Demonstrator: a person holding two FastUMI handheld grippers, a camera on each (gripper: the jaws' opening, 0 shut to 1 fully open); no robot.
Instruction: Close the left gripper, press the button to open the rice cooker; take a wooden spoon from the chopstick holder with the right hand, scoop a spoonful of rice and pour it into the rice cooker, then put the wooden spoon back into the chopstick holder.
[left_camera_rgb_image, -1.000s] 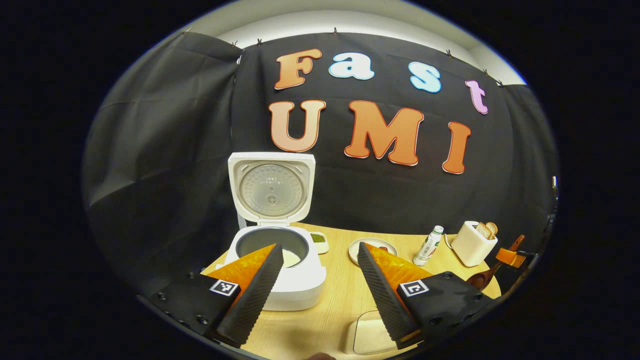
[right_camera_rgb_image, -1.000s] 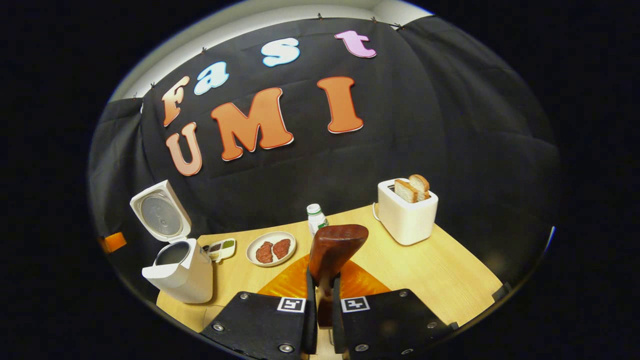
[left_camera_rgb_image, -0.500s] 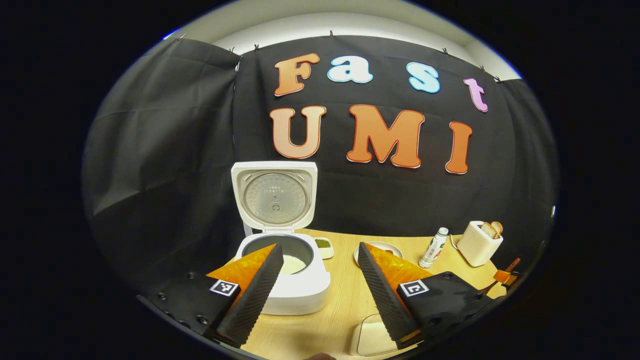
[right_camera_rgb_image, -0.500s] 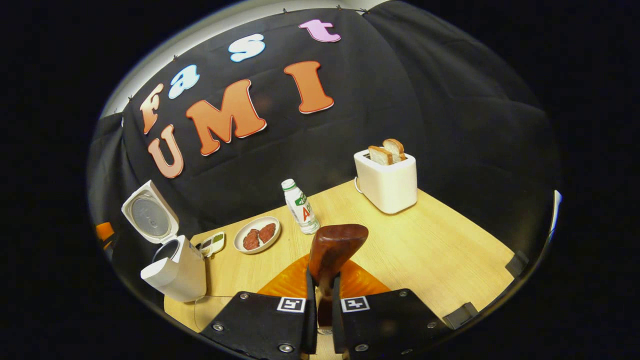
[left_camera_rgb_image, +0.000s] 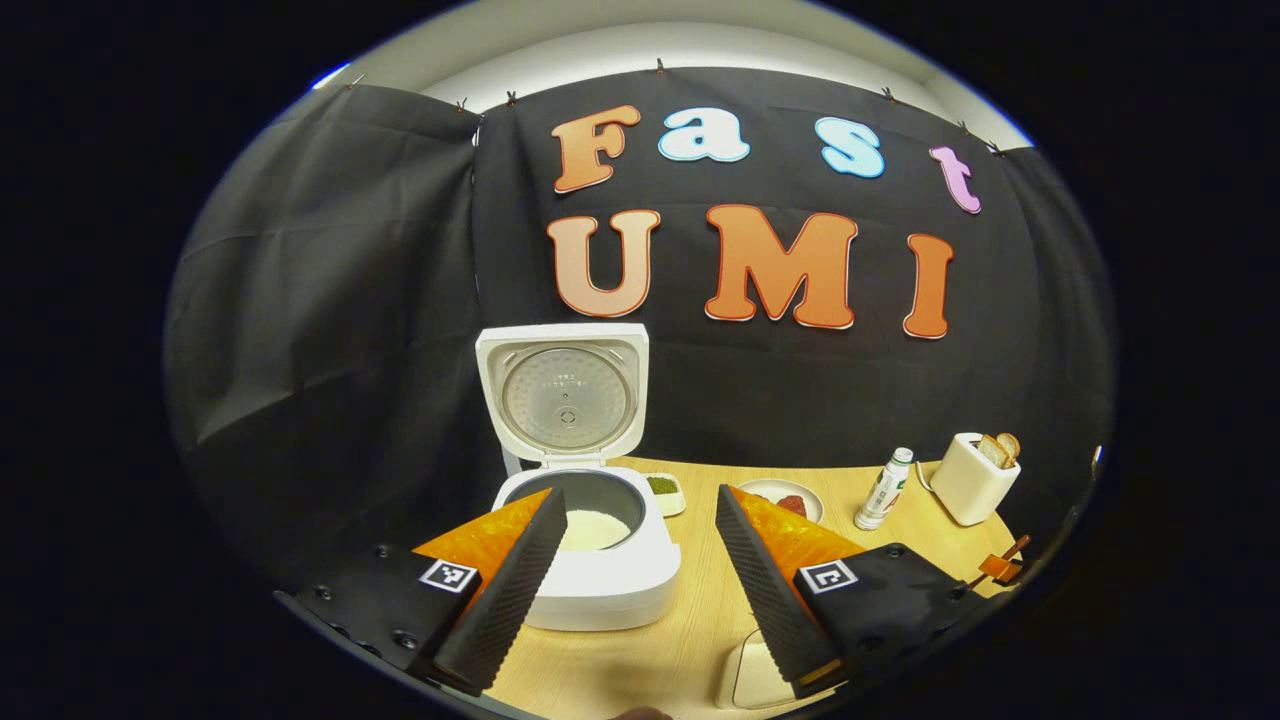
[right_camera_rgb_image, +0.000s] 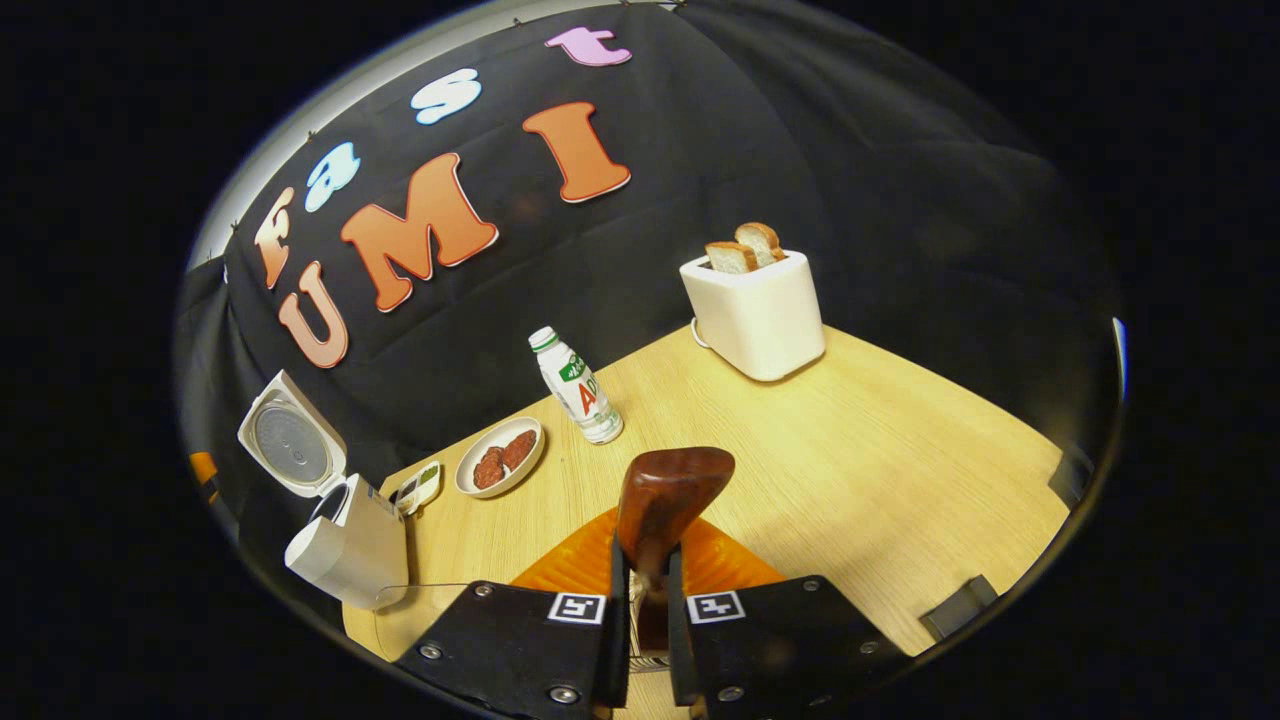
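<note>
The white rice cooker (left_camera_rgb_image: 600, 580) stands open, its lid (left_camera_rgb_image: 565, 395) upright and white rice (left_camera_rgb_image: 592, 528) in the pot. My left gripper (left_camera_rgb_image: 638, 492) hangs open just in front of it, holding nothing. In the right gripper view, my right gripper (right_camera_rgb_image: 646, 560) is shut on the dark wooden spoon (right_camera_rgb_image: 670, 490). The spoon's bowl sticks up beyond the fingers, with no rice showing on it. From there the rice cooker (right_camera_rgb_image: 345, 545) stands far off at the left. The right gripper (left_camera_rgb_image: 1000, 567) also shows small at the table's right edge.
On the wooden table (right_camera_rgb_image: 850, 470) stand a white toaster (right_camera_rgb_image: 755, 310) with two bread slices, a small bottle (right_camera_rgb_image: 578, 385), a plate of meat (right_camera_rgb_image: 500, 468) and a small divided dish (right_camera_rgb_image: 418, 487). A pale shallow container (left_camera_rgb_image: 755, 672) lies at the near edge.
The right gripper has swung away from the cooker with the spoon and tilted down toward the table. The left gripper has shifted a little, so the cooker sits further right in its view.
</note>
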